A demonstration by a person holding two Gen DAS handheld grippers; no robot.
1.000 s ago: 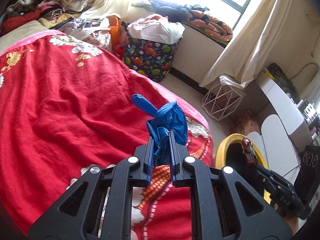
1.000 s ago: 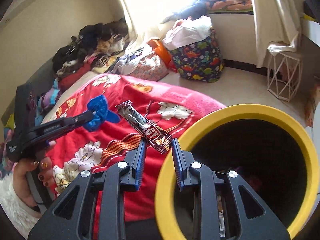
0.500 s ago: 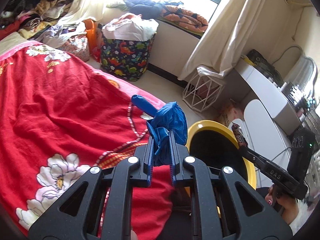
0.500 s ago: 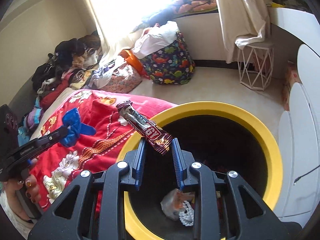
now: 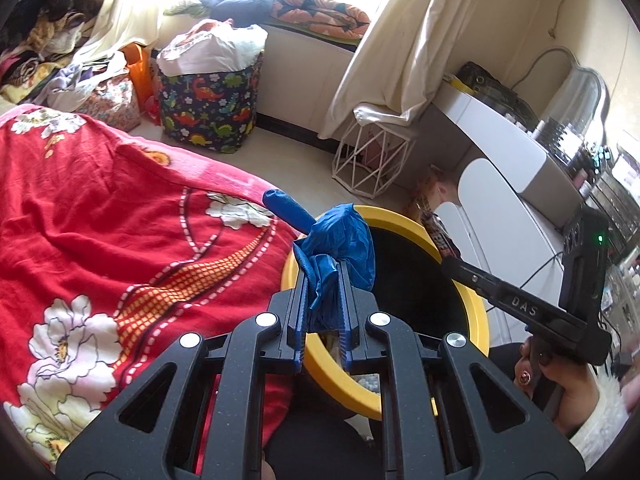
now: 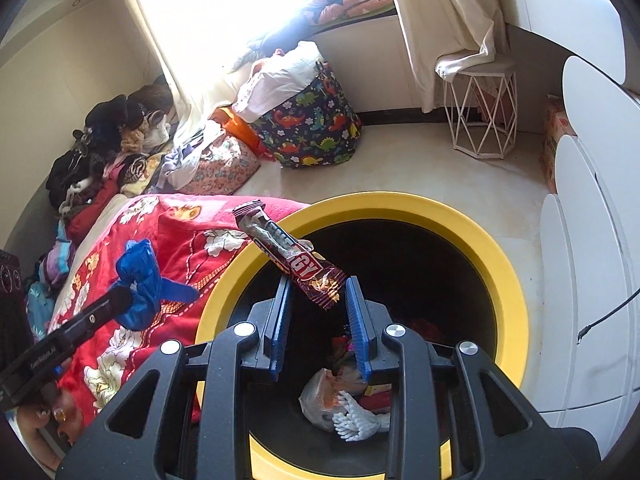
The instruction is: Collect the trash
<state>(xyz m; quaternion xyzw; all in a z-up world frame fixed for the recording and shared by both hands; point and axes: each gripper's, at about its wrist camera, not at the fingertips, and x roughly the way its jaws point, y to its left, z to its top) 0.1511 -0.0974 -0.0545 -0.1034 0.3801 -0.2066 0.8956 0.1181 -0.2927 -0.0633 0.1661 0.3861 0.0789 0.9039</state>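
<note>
Figure: two hand-held grippers over a waste bin, wrist views. The left gripper (image 5: 322, 304), at lower centre of its own view, is clamped on a crumpled blue glove (image 5: 340, 246), one glove finger jutting toward the upper left; the bundle hangs above the near left rim of the yellow-rimmed bin (image 5: 478, 312), not yet clearly over the dark opening. In the right wrist view the same glove (image 6: 140, 284) shows at centre left, above the red floral blanket (image 6: 176, 240).

The right gripper (image 6: 318, 308), at lower centre of its view, stands directly over the bin (image 6: 508, 280). Its jaws have just been opening — the brown snack wrapper (image 6: 292, 258) lies slantwise between the blue pads, clear of the right pad; whether it touches the left pad cannot be told. It appears released or about to drop.

Progress, as judged: the bin already holds litter at its bottom — a pale crumpled bag (image 6: 320, 396), a white ridged piece (image 6: 356, 422) and some red scraps, too tangled to count. Two items remain above it: one wrapper, probably falling in, and one glove, still to be carried over the opening and let go. No further loose litter is evident on the visible part of the blanket.

Count: two grippers, one bin, one wrapper, one glove, one blanket
</note>
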